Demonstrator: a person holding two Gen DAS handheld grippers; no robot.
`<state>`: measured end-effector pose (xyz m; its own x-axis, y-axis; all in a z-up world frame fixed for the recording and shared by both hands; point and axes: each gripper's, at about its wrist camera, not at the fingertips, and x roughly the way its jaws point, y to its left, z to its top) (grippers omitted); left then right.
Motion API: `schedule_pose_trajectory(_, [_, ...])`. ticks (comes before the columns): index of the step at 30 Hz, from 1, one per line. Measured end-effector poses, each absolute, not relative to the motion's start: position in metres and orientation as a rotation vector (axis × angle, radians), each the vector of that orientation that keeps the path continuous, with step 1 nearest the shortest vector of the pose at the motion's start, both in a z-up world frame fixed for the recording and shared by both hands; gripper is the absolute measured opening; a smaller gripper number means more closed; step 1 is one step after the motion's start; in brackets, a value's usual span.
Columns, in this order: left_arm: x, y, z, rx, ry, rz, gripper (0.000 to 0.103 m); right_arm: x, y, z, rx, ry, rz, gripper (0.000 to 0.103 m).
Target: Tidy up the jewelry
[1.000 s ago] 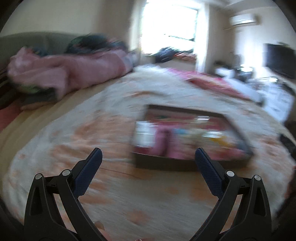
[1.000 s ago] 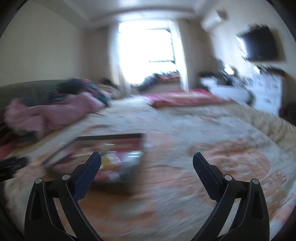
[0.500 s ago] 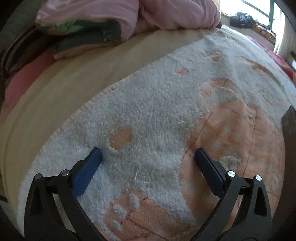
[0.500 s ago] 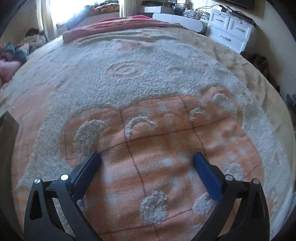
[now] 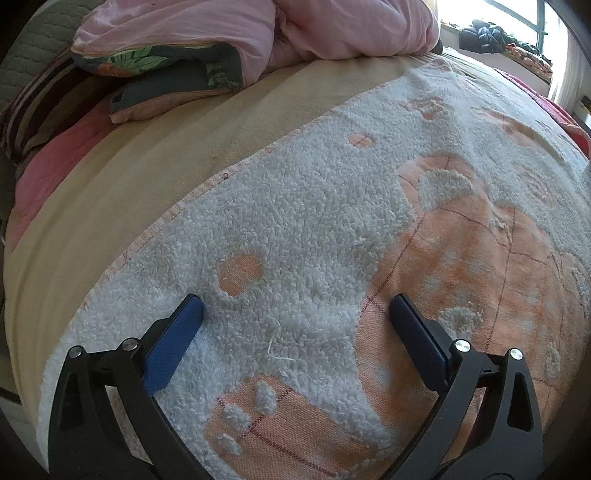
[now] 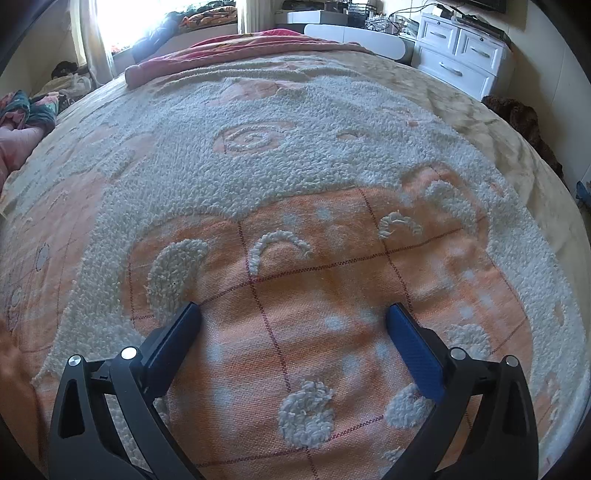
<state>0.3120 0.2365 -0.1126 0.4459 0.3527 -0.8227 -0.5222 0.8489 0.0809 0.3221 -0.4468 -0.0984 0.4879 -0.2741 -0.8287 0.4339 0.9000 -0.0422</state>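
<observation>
Two close fisheye views over a bed are shown. The left tool [image 5: 295,310] is held low over a fluffy white and orange blanket [image 5: 314,229], its blue-padded fingers [image 5: 173,343] spread wide apart with nothing between them. Beyond it, a beige sheet [image 5: 122,192] and a heap of pink bedding [image 5: 258,33] are seen. The right tool [image 6: 293,314] is likewise held apart and empty, just above an orange patch of the same blanket. A white chest of drawers [image 6: 461,51] and a bright window [image 6: 122,18] are seen behind. No jewelry can be seen in either view.
</observation>
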Motion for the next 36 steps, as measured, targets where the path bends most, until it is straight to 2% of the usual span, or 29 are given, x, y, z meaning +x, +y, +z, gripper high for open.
schedule_pose_trajectory(36, [0.3118,0.2368,-0.1123,-0.198,0.962,0.545,0.093,0.3259,-0.4476,-0.0980,0.188,0.981,-0.433,0.098])
